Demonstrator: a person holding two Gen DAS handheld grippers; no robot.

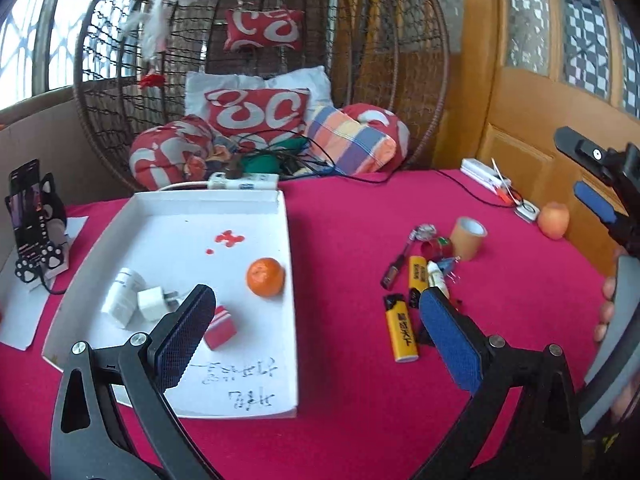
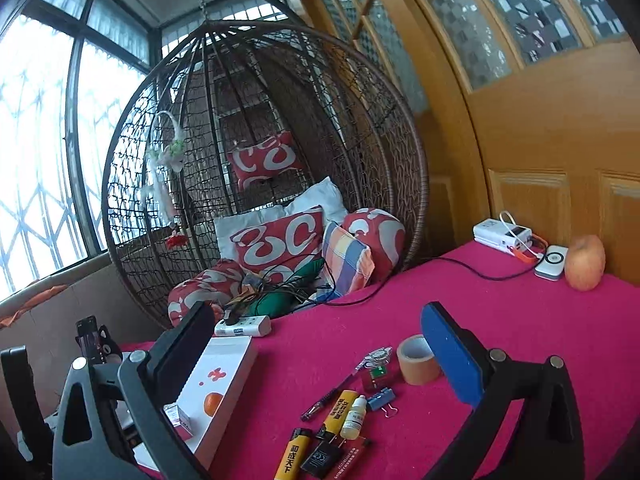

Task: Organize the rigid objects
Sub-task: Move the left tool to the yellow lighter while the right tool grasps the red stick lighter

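A white tray [image 1: 120,248] lies on the red tablecloth and holds an orange [image 1: 265,277], a red box [image 1: 219,327], a white charger [image 1: 154,303] and a white bottle [image 1: 120,300]. To its right lies a pile: two yellow lighters [image 1: 401,329], a small dropper bottle [image 1: 437,278], a pen [image 1: 396,266], a tape roll [image 1: 467,237]. My left gripper [image 1: 316,336] is open and empty above the tray's right edge. My right gripper [image 2: 320,364] is open and empty above the pile; the lighters [image 2: 294,454], dropper bottle [image 2: 354,418] and tape roll [image 2: 418,359] lie below it.
An apple [image 2: 585,263], a power bank [image 2: 504,234] and a small white device [image 2: 553,262] sit by the wooden door at the right. A phone on a cat stand [image 1: 34,224] stands left of the tray. A power strip [image 1: 243,181] and a wicker hanging chair [image 2: 264,168] are behind.
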